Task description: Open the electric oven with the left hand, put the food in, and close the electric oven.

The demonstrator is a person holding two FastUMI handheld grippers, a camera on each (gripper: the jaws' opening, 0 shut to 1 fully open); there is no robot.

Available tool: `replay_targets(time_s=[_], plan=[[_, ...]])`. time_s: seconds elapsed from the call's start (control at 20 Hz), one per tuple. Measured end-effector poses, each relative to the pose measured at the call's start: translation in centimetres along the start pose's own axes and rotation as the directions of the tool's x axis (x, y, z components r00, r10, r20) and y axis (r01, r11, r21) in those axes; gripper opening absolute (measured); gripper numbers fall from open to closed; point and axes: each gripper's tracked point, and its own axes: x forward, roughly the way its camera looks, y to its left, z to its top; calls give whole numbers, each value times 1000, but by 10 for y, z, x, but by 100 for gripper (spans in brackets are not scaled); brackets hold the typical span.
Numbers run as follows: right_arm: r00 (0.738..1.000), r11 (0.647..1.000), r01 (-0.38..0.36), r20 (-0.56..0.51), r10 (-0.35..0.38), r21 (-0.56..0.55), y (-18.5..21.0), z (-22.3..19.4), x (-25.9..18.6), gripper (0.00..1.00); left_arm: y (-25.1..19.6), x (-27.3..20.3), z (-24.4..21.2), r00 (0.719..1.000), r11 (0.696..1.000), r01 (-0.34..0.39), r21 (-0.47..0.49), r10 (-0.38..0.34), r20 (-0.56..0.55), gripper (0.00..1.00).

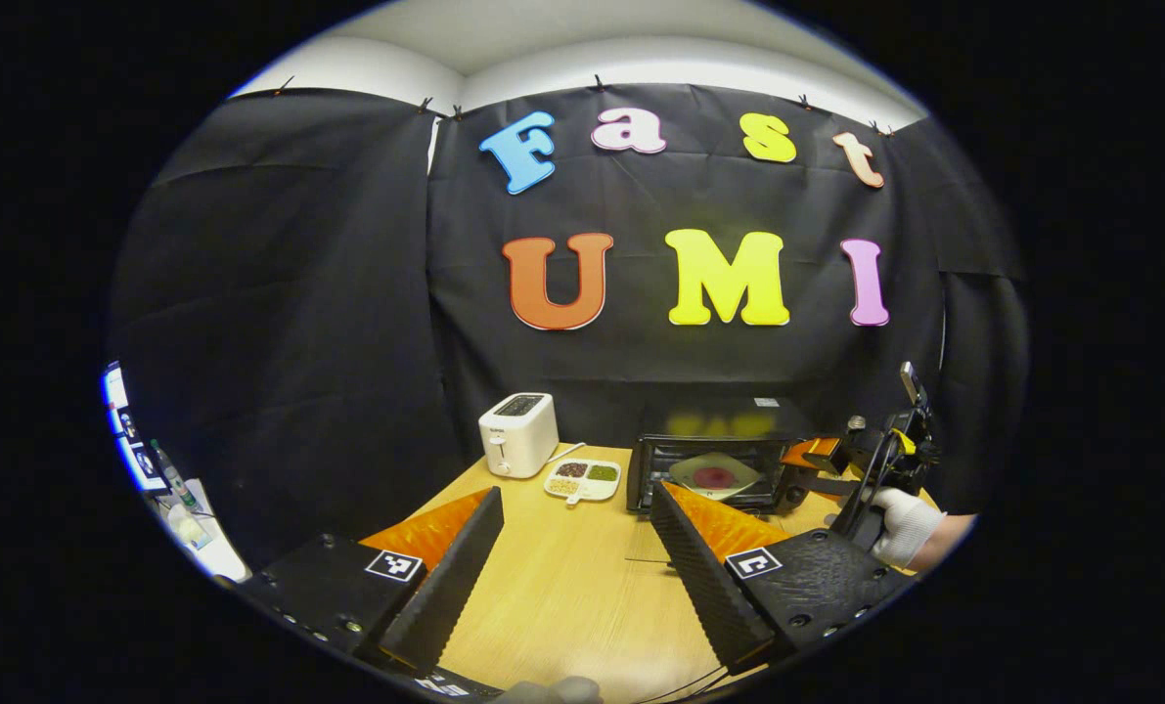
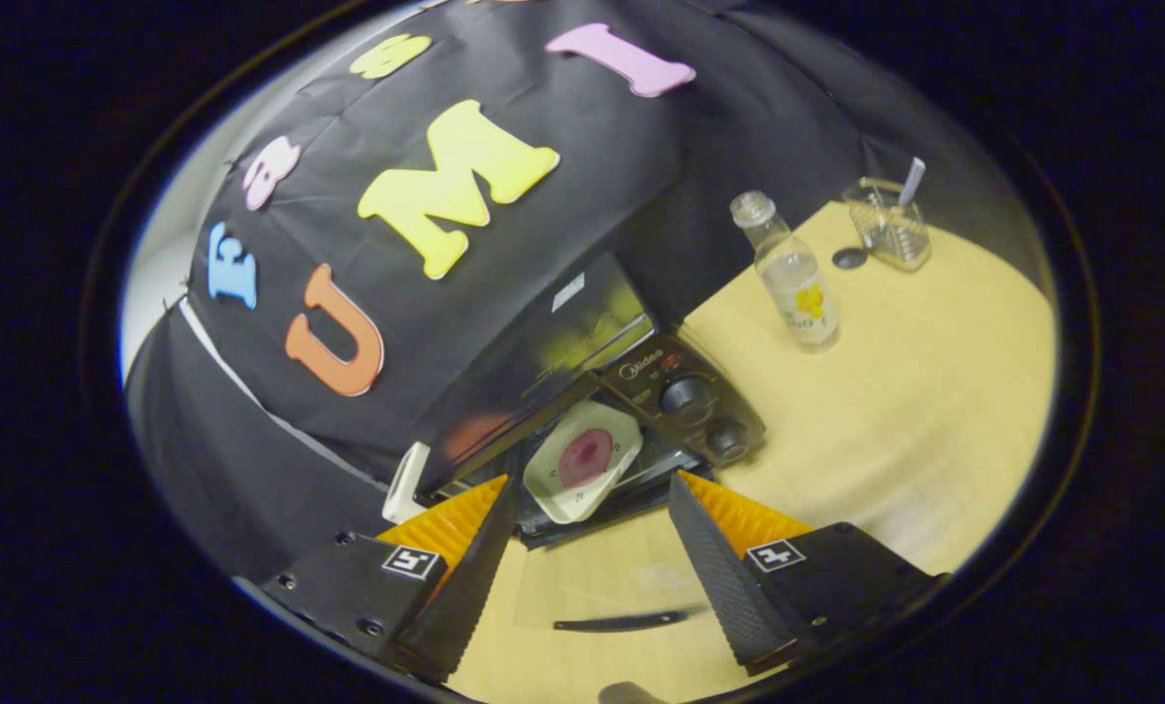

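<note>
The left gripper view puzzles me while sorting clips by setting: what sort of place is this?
Probably a staged kitchen counter inside a recording booth. A wooden table carries a white toaster, an open electric oven with a plate of food inside, and black cloth hangs behind instead of real walls.

Left gripper (image 1: 574, 562) with black housings carrying square black-and-white markers, small round screws along the edges, ridged inner finger faces, right gripper (image 2: 590, 572) built alike, white knitted glove on the hand (image 1: 903, 526) holding it, black cable by it
</note>
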Motion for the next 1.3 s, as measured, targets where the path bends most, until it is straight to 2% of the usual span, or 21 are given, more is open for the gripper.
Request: replay_targets(time_s=[0.15,0.3,0.35,0.45,0.5,0.6,0.65,0.7,0.75,0.85,0.95,1.0,1.1,1.15,1.25,1.3], plan=[[997,978,70,46,-62,-196,-11,8,-46,94,-8,2,-13,998,998,64,13,-64,8,97],[982,920,166,144,-121,-355,-26,33,-98,94,-18,9,-35,991,990,134,40,-134,-5,97],[977,899,194,162,-140,-393,-29,38,-115,100,-22,13,-43,987,986,158,43,-158,-11,97],[965,855,240,211,-157,-460,-34,44,-142,100,-35,23,-63,978,977,208,42,-207,-34,96],[958,832,264,234,-166,-487,-38,49,-157,95,-41,29,-73,974,974,224,41,-222,-54,97],[949,802,289,264,-170,-522,-44,59,-183,96,-59,42,-94,964,967,254,34,-250,-92,97],[947,795,297,270,-174,-529,-47,63,-196,100,-70,46,-104,960,964,263,33,-258,-108,97],[944,784,307,277,-180,-539,-52,66,-206,100,-81,52,-114,954,959,280,36,-274,-124,97],[941,773,316,287,-180,-550,-56,71,-215,96,-93,56,-126,947,955,294,36,-286,-150,97],[940,749,317,295,-168,-582,-61,84,-235,96,-116,67,-149,936,948,314,53,-299,-186,97],[941,738,318,295,-168,-595,-67,96,-247,96,-139,76,-179,919,943,329,49,-308,-246,97],[940,736,319,296,-167,-597,-72,102,-252,100,-150,81,-191,914,941,335,51,-311,-259,97],[938,727,327,301,-172,-604,-81,113,-260,100,-165,90,-214,908,941,332,66,-299,-294,97],[936,717,335,304,-178,-611,-87,118,-264,96,-171,96,-226,901,941,333,57,-300,-313,97],[932,703,347,309,-188,-620,-98,124,-269,100,-180,108,-244,892,947,320,38,-288,-348,97],[930,700,354,308,-198,-620,-105,127,-271,97,-183,117,-248,892,949,312,37,-279,-355,97]])
